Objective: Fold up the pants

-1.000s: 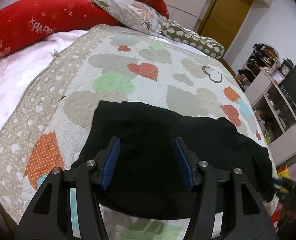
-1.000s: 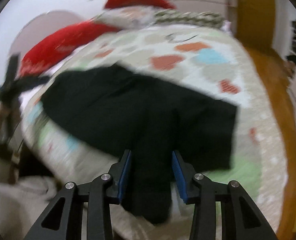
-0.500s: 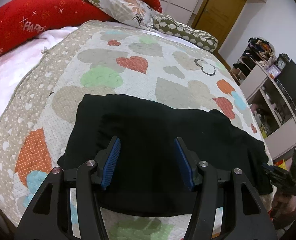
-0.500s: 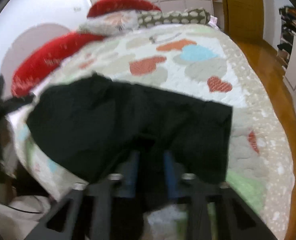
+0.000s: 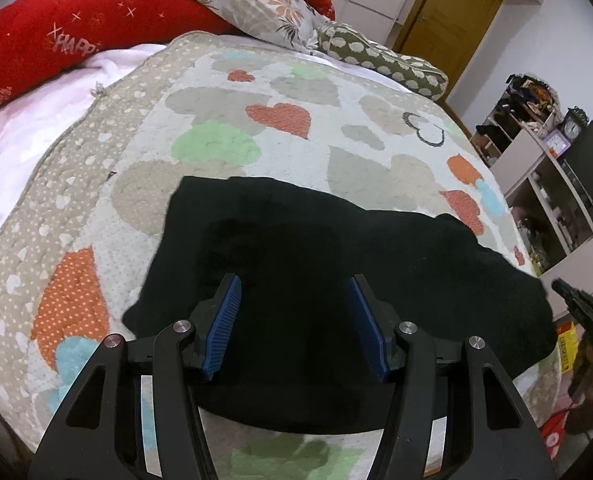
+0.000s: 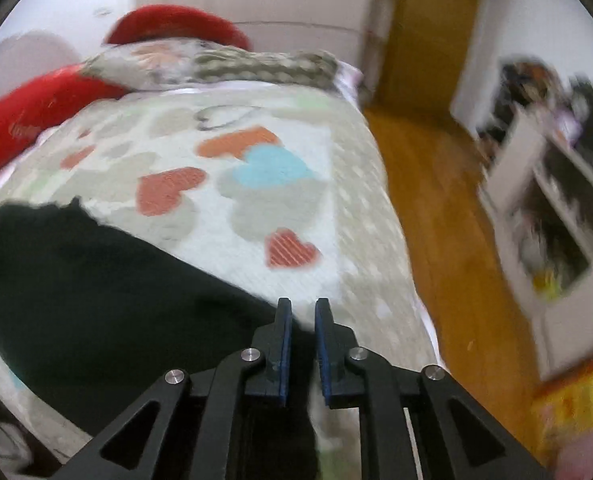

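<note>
Black pants [image 5: 308, 264] lie spread on a heart-patterned quilt [image 5: 256, 120] on a bed. My left gripper [image 5: 294, 292] is open and empty, hovering over the near middle of the pants. In the right wrist view the pants [image 6: 96, 304] fill the lower left. My right gripper [image 6: 301, 312] is nearly closed at the pants' right edge, with black fabric between the blue pads [image 6: 284, 340]. The right wrist view is blurred. The right gripper also shows at the far right of the left wrist view [image 5: 580, 304].
Red pillows [image 5: 68, 36], a floral pillow [image 5: 264, 8] and a dotted pillow [image 5: 380, 60] lie at the bed's head. A wooden floor [image 6: 448, 220], a door [image 5: 452, 8] and white shelves [image 5: 544, 192] stand right of the bed.
My right gripper has narrowed from open to nearly closed and swung right toward the pants' right edge. My left gripper has stayed open over the pants.
</note>
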`<state>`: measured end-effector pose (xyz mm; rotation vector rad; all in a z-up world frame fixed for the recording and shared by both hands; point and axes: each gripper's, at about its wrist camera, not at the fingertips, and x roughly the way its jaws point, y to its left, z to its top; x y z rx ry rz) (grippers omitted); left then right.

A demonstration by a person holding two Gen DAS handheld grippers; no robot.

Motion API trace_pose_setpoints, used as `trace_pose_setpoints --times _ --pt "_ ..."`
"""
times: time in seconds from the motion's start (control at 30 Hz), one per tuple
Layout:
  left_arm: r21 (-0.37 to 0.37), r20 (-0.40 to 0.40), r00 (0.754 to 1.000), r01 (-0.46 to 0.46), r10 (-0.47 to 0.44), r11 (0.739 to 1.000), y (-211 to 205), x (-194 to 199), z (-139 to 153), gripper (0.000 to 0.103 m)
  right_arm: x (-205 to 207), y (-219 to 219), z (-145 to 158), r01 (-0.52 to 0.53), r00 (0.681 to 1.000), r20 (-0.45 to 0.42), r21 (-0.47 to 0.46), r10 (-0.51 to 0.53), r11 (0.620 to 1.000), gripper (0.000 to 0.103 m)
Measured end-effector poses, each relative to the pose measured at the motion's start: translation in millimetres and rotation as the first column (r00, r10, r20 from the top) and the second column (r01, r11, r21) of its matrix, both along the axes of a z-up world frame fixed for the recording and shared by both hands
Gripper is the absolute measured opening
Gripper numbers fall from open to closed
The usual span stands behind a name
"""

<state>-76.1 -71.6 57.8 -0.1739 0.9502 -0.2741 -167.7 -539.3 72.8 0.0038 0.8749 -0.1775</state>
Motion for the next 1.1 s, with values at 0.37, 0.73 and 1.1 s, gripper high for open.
trace_pose_setpoints --times 0.37,0.73,1.1 --pt "-0.007 -0.043 0.995 -0.095 0.095 0.995 32 11 -24 0.055 -29 3 -17 0.020 1.000 0.009 0.106 -0.021 0.994 0.031" --pt "0.017 -0.027 0.994 -0.106 0.107 0.994 34 9 -26 0.055 -13 28 -10 0.051 0.998 0.025 0.070 -0.053 0.996 0.043" --pt "0.050 0.118 0.992 -0.055 0.048 0.997 11 -11 16 0.055 -8 44 2 0.028 0.998 0.059 0.097 -0.033 0.995 0.043"
